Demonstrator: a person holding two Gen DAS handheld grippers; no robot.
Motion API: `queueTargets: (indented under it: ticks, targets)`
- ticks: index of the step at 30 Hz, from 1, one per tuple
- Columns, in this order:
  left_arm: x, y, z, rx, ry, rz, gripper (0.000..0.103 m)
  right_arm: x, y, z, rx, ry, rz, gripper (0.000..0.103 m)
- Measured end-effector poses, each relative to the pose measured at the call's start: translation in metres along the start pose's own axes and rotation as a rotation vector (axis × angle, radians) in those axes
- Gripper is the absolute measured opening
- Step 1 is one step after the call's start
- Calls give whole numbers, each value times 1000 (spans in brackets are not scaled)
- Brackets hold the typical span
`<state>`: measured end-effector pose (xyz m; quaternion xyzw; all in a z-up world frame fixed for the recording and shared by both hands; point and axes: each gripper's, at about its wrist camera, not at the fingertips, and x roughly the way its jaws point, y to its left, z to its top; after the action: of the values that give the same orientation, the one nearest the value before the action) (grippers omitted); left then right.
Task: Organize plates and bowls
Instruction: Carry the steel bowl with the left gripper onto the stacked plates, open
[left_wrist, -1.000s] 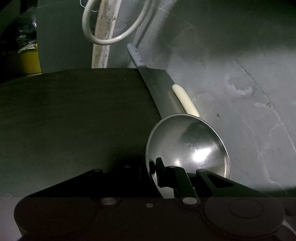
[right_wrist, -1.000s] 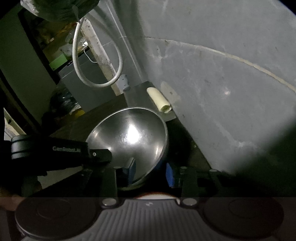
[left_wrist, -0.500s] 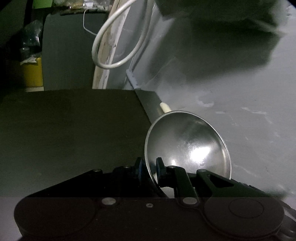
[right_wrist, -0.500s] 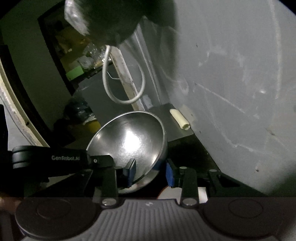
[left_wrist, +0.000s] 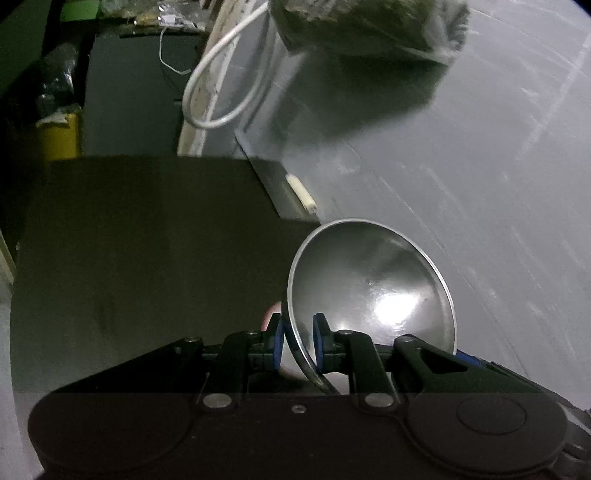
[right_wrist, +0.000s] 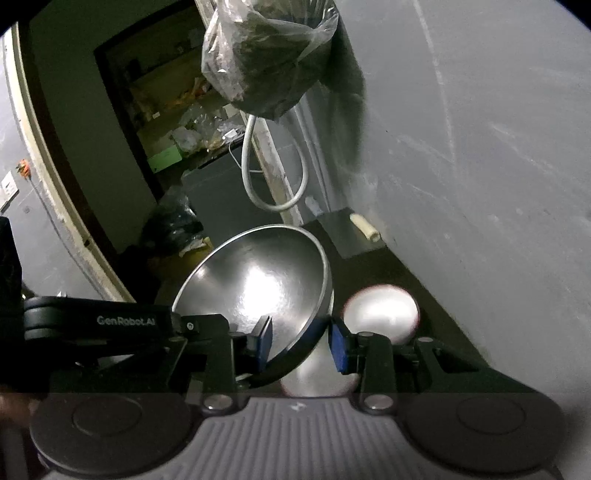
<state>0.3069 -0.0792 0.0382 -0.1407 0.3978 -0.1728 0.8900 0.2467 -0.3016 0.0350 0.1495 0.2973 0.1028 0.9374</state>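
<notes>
Nearest the lens in the left wrist view, the left gripper (left_wrist: 298, 341) has the near rim of a steel bowl (left_wrist: 369, 288) between its blue pads. The jaws are opening at this moment, and a thin gap shows on either side of the rim, so the pads do not appear to press.

In the right wrist view, the right gripper (right_wrist: 301, 343) straddles the lower rim of the same steel bowl (right_wrist: 255, 284) at lower centre of the frame. The left pad lies against the inner face. The right pad stands clear of the outer wall, with a gap visible, so this reads as a loose straddle, not a clamp. The bowl is tilted, mouth toward the cameras, and is clear of the dark desk (left_wrist: 147, 240).

Just beyond the bowl, right of centre, sit two pale rounded items (right_wrist: 380, 308), blurred; they may be upturned bowls, but this cannot be confirmed.

Further back on the desk lies a flat grey board (right_wrist: 351, 236) with a small cream cylinder (right_wrist: 365, 227) on it, against the grey wall (right_wrist: 480, 184). A looped white hose (right_wrist: 273, 173) and a filled plastic bag (right_wrist: 266, 55) hang in the upper centre.

Judgement: the step in hand is carrying the bowl to its place. With both grips slack, the bowl could slip. The next move calls for a firm hold or a prompt, level set-down, probably on or beside the pale items.
</notes>
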Motion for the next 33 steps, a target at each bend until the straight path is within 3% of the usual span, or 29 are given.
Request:
queueTargets:
  ticks: [10, 17, 24, 33]
  targets:
    - [-24, -15, -84, 22, 154, -71, 20, -70, -8, -66, -8, 79, -59, 38]
    - [-36, -11, -136, 18, 248, -65, 20, -94, -7, -108, 1, 167, -74, 38]
    - [-47, -2, -161, 43, 279, -19, 20, -92, -3, -140, 14, 255, -58, 38]
    - [-44, 5, -165, 19, 279, 14, 19, -84, 3, -146, -4, 297, -55, 39]
